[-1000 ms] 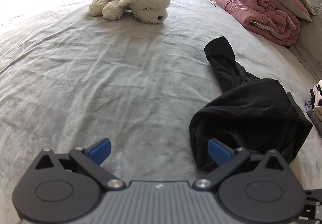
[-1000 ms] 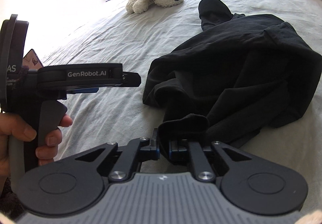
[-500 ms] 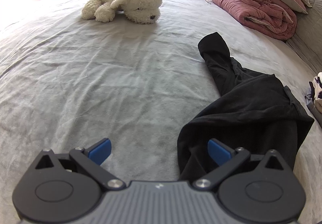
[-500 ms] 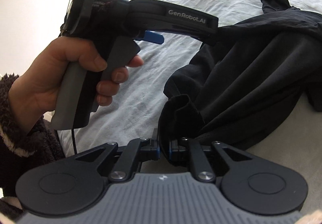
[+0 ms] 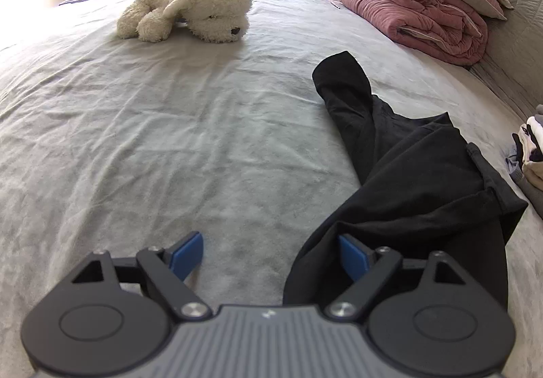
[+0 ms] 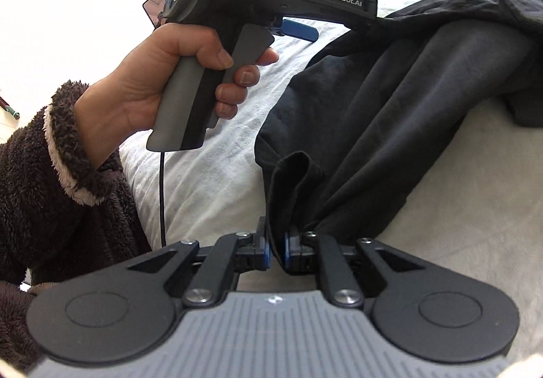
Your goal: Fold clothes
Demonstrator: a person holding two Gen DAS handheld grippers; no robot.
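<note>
Black garment (image 5: 417, 181) lies crumpled on the right part of the grey bed sheet (image 5: 169, 147), one narrow end reaching up toward the middle of the bed and the wider bulk bunched nearer the cameras. In the right wrist view the same cloth spreads across the upper right, with folds running down to the right claw (image 6: 276, 250). That claw is clamped together on a gathered edge of the garment, a fold of dark fabric standing up between its blue pads.

The left claw (image 5: 269, 254) hangs over the near edge of the garment, pointing down at the bed. Its jaws are well apart and closing; the right-side blue pad sits against the cloth's edge while the left-side pad is over bare sheet, so the fabric's border lies between them without being pinched. In the right wrist view a hand (image 6: 163, 72) in a fuzzy brown sleeve (image 6: 61, 181) holds this tool's grey grip, a cable hanging below it.

A white plush dog (image 5: 190, 10) lies near the far side of the bed. Folded pink and green quilts (image 5: 427, 1) are piled at the far right, and a small stack of folded clothes (image 5: 532, 154) shows at the right edge.
</note>
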